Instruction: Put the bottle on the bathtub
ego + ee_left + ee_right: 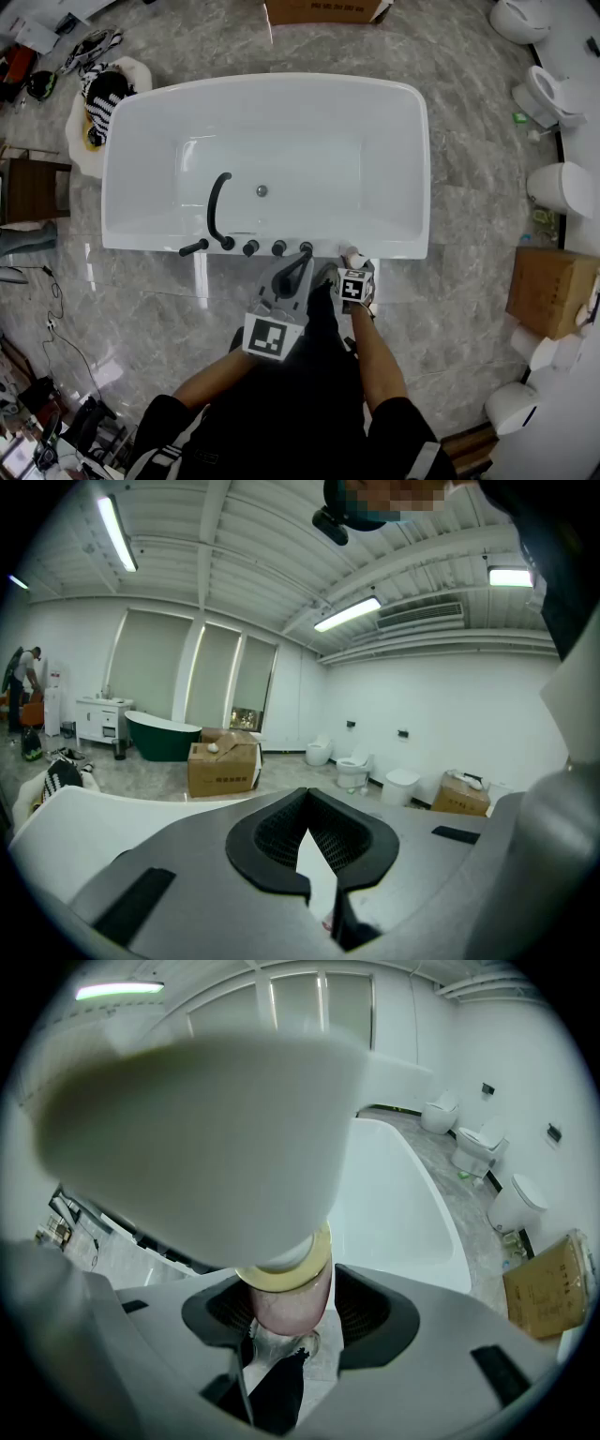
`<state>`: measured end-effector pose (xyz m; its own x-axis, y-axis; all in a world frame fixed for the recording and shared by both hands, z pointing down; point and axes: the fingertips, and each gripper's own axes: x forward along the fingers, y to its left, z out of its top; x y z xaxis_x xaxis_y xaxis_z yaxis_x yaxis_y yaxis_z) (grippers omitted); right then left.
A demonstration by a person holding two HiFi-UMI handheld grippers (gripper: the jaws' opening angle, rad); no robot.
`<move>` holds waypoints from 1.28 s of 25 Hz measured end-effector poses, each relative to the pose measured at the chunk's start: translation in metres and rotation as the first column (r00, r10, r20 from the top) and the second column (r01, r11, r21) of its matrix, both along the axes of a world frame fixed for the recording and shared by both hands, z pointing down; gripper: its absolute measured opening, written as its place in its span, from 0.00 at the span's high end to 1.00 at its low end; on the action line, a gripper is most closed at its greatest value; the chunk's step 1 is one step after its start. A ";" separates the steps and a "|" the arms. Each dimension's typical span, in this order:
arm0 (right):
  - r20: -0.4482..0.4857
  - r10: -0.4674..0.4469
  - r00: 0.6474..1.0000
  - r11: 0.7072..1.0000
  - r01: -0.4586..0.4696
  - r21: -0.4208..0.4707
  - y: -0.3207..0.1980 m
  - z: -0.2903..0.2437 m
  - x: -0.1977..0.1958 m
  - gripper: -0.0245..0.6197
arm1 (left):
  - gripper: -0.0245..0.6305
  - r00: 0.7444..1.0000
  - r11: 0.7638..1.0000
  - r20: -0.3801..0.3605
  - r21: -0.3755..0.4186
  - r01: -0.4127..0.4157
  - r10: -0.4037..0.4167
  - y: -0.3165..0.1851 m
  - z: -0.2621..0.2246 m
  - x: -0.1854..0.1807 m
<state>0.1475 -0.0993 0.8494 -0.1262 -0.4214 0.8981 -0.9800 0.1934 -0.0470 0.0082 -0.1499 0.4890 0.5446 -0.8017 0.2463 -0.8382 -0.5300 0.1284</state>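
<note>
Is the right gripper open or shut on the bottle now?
Shut on the bottle. In the right gripper view, both black pads of the right gripper press the pink body under the gold ring.

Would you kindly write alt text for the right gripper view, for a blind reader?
The right tool grips a pink bottle with a gold collar and a large white cap that fills the view. Beyond lie a white bathtub, toilets and a cardboard box.

Toilets [555, 94] are ranged along the right edge, a box [550, 291] is set among them, and a striped bundle [105, 89] is laid far left.
</note>
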 end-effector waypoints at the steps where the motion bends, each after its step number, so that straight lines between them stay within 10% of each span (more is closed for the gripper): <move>1: 0.000 0.000 1.000 1.000 0.000 0.000 0.000 0.000 0.000 0.61 | 0.94 1.000 1.000 0.002 -0.002 -0.001 0.001 0.001 0.001 -0.001; 32: -0.011 0.019 1.000 1.000 -0.019 0.010 0.013 -0.007 0.004 0.61 | 0.94 1.000 1.000 -0.014 0.005 0.000 0.000 0.020 -0.002 -0.003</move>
<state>0.1517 -0.0866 0.8425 -0.1082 -0.4321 0.8953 -0.9839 0.1753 -0.0343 0.0053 -0.1297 0.4875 0.5478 -0.8029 0.2351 -0.8365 -0.5305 0.1374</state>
